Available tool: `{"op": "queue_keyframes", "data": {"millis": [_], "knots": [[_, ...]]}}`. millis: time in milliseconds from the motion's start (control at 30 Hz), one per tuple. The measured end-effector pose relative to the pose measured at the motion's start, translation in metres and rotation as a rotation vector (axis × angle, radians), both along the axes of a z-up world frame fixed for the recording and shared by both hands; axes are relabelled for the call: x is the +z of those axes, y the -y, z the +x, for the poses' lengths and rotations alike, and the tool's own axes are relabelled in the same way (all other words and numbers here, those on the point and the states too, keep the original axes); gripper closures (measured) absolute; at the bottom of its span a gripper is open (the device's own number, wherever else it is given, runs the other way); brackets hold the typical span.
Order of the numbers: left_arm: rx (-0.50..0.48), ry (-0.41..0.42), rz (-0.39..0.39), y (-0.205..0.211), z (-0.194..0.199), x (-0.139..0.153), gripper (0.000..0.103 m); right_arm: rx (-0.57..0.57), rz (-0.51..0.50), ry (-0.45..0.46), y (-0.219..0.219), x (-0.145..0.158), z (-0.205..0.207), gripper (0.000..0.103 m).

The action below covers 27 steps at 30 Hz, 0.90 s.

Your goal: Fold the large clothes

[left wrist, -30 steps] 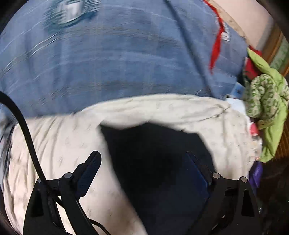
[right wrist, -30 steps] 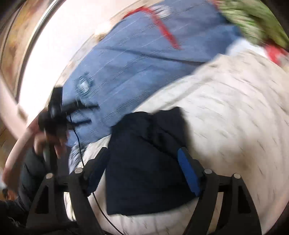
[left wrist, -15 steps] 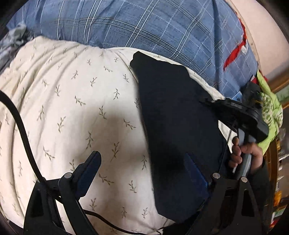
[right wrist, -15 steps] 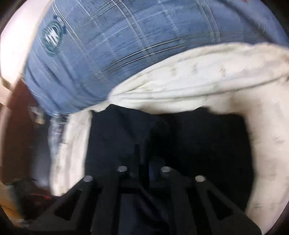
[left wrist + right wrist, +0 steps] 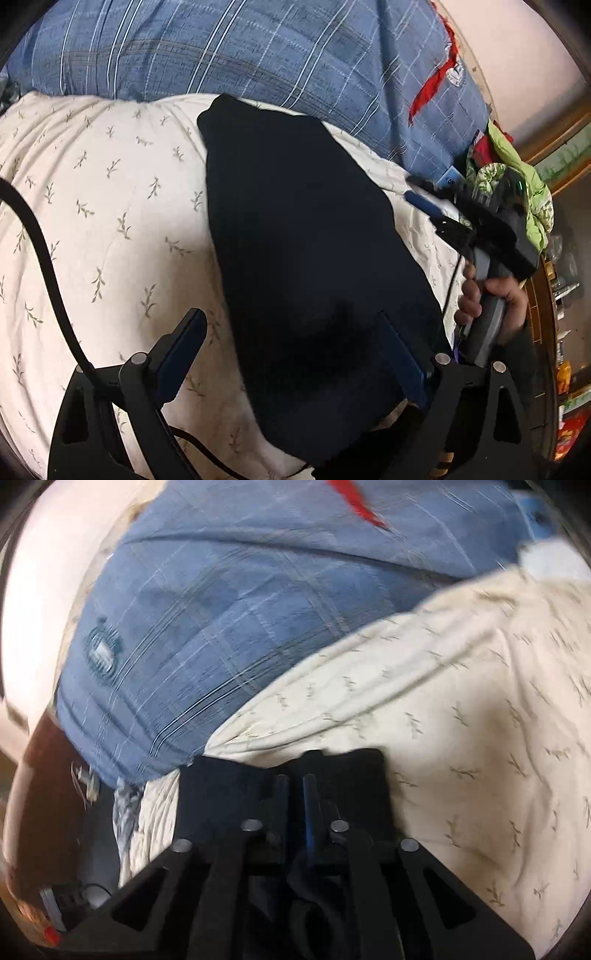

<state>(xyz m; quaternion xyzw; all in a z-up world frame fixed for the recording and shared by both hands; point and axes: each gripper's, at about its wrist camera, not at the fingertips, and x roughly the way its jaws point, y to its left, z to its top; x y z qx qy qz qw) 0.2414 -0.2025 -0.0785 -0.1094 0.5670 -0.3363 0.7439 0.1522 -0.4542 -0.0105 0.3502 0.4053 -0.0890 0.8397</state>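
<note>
Simply dark navy garment [image 5: 310, 236], folded flat.

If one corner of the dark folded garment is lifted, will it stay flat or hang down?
The dark garment would probably hang down: its edges follow the curve of the cream bedding, so it looks soft, not stiff. The fold may fall open, since nothing visible holds the layers together. It should not slide much, cloth on cloth.

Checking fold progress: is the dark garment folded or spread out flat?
Folded: the dark garment lies as a narrow, compact panel with straight edges on the leaf-print sheet. How many layers, cannot tell.
</note>
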Motion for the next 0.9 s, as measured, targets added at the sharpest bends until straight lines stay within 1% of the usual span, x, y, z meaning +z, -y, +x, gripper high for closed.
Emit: {"op": "queue_keyframes", "data": {"millis": [33,67,100,133,167,200,267,300,333,367,400,433,500,533,567,600,667,733,767,800,867,900], "knots": [[0.010,0.019,0.011,0.005,-0.001,0.002,0.010,0.029,0.005,-0.020,-0.007,-0.001,0.018,0.022],[0.016,0.039,0.025,0.012,-0.001,0.004,0.010,0.059,0.004,-0.040,-0.011,-0.002,0.029,0.010],[0.014,0.082,0.032,0.023,-0.002,0.008,0.010,0.085,-0.003,-0.052,-0.013,-0.004,0.038,0.010],[0.014,0.104,0.033,0.028,-0.002,0.009,0.009,0.116,-0.001,-0.079,-0.018,-0.009,0.051,0.010],[0.020,0.120,0.037,0.034,-0.001,0.008,0.007,0.148,0.027,-0.107,-0.021,-0.017,0.061,0.010],[0.026,0.128,0.046,0.042,0.003,0.006,0.003,0.186,0.068,-0.129,-0.025,-0.025,0.069,0.010],[0.027,0.116,0.076,0.056,0.011,-0.007,0.002,0.261,0.150,-0.139,-0.034,-0.040,0.082,0.017],[0.018,0.092,0.110,0.067,0.016,-0.019,0.002,0.281,0.167,-0.153,-0.036,-0.048,0.087,0.033],[0.013,0.085,0.132,0.070,0.018,-0.024,0.002,0.300,0.181,-0.172,-0.039,-0.054,0.091,0.070],[0.011,0.087,0.147,0.071,0.017,-0.028,0.001,0.326,0.215,-0.190,-0.041,-0.061,0.095,0.085],[0.009,0.096,0.152,0.072,0.016,-0.029,0.001,0.331,0.217,-0.199,-0.043,-0.065,0.096,0.095],[0.007,0.106,0.147,0.071,0.014,-0.028,0.001,0.332,0.195,-0.204,-0.043,-0.064,0.095,0.096],[0.012,0.094,0.121,0.066,0.012,-0.025,0.001,0.314,0.199,-0.147,-0.038,-0.051,0.086,0.097],[0.021,0.070,0.096,0.060,0.012,-0.023,0.001,0.293,0.206,-0.105,-0.030,-0.041,0.079,0.097],[0.036,0.042,0.060,0.056,0.012,-0.021,0.001,0.274,0.192,-0.082,-0.024,-0.033,0.073,0.097],[0.046,0.026,0.036,0.051,0.011,-0.019,0.001,0.259,0.164,-0.065,-0.017,-0.023,0.064,0.098],[0.064,0.019,0.009,0.046,0.008,-0.013,0.001,0.225,0.099,-0.051,-0.001,-0.007,0.046,0.098],[0.070,0.037,0.007,0.044,0.007,-0.009,0.001,0.150,0.019,-0.066,0.020,0.002,0.028,0.102],[0.065,0.048,0.019,0.046,0.008,-0.009,0.001,0.127,0.003,-0.073,0.031,0.003,0.021,0.102],[0.063,0.055,0.034,0.051,0.010,-0.009,0.001,0.110,0.037,-0.058,0.043,-0.001,0.013,0.102],[0.043,0.066,0.058,0.056,0.014,-0.015,0.001,0.126,0.021,-0.076,0.042,-0.003,0.011,0.101],[0.039,0.061,0.063,0.058,0.017,-0.015,0.001,0.149,0.005,-0.085,0.035,-0.001,0.011,0.098]]}}
